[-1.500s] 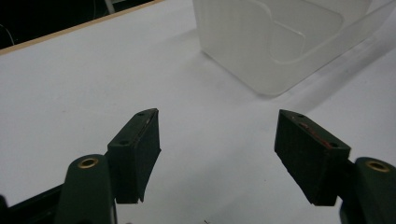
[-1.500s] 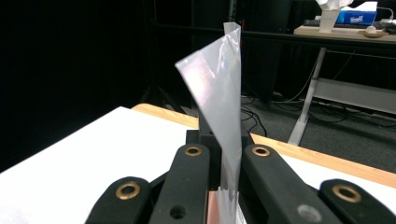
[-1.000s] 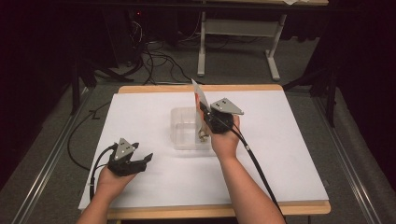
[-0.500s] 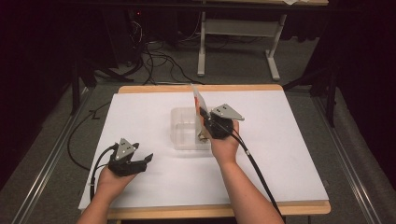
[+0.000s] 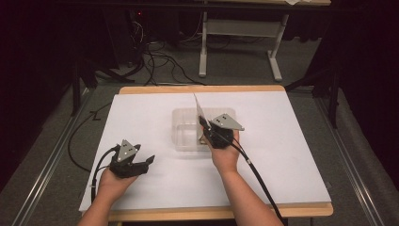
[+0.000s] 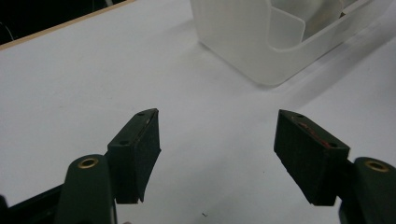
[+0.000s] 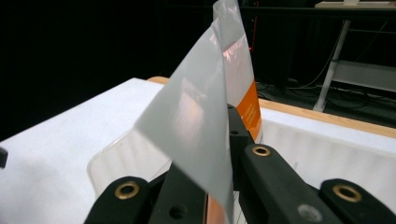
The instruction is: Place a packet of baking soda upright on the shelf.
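Right gripper (image 5: pixel 203 123): clamped on a thin white plastic packet with an orange band (image 7: pixel 212 107), held upright over the clear plastic tray (image 5: pixel 184 141).
Left gripper (image 6: pixel 217 154): jaws spread, empty, low over the white tabletop (image 5: pixel 282 141), near the tray's corner.

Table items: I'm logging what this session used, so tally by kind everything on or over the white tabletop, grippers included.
Handheld grippers: 2, the left gripper and the right gripper
Clear plastic bins: 1, the clear bin
Flat packets with an orange band: 1, the packet, clamped in the right gripper's jaws above the bin
Total: 4
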The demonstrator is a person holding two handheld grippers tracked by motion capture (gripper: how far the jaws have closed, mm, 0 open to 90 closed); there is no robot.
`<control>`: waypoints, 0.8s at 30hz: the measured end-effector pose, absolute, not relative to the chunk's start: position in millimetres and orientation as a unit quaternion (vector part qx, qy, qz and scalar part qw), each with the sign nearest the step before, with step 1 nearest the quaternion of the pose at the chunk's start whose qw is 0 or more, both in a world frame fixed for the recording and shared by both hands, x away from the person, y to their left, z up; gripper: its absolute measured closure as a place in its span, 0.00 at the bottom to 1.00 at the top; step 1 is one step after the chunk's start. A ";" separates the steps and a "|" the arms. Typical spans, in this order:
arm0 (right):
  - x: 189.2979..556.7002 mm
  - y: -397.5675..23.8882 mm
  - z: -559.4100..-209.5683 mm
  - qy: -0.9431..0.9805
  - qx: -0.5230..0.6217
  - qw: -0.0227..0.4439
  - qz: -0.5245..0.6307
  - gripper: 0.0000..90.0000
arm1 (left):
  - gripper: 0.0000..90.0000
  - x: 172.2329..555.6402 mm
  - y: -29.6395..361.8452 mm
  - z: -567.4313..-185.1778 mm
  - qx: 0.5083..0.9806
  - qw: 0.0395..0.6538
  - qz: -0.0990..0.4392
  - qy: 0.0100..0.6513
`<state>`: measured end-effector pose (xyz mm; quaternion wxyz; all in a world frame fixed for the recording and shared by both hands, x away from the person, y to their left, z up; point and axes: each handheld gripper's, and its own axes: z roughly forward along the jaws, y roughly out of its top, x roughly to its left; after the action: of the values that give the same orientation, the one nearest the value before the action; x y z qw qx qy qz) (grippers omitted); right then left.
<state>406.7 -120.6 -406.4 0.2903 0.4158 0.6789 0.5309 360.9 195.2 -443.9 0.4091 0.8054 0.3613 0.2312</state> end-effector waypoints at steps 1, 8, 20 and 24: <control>406.7 -120.6 -406.4 0.679 0.416 0.290 0.531 1.00 | 0.35 360.8 195.0 -443.9 0.806 0.409 0.232 0.361; 397.0 -122.1 -415.2 0.681 0.415 0.291 0.528 1.00 | 0.35 360.9 193.5 -444.2 0.809 0.405 0.232 0.358; 396.6 -126.1 -410.2 0.682 0.422 0.289 0.522 0.96 | 0.35 360.8 193.3 -442.8 0.809 0.406 0.236 0.354; 396.2 -126.9 -405.1 0.687 0.417 0.291 0.519 0.90 | 0.35 361.9 194.3 -442.3 0.806 0.409 0.236 0.357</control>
<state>396.2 -126.9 -405.1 0.2914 0.4169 0.6867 0.5193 361.9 194.3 -442.3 0.4093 0.8059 0.3570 0.2355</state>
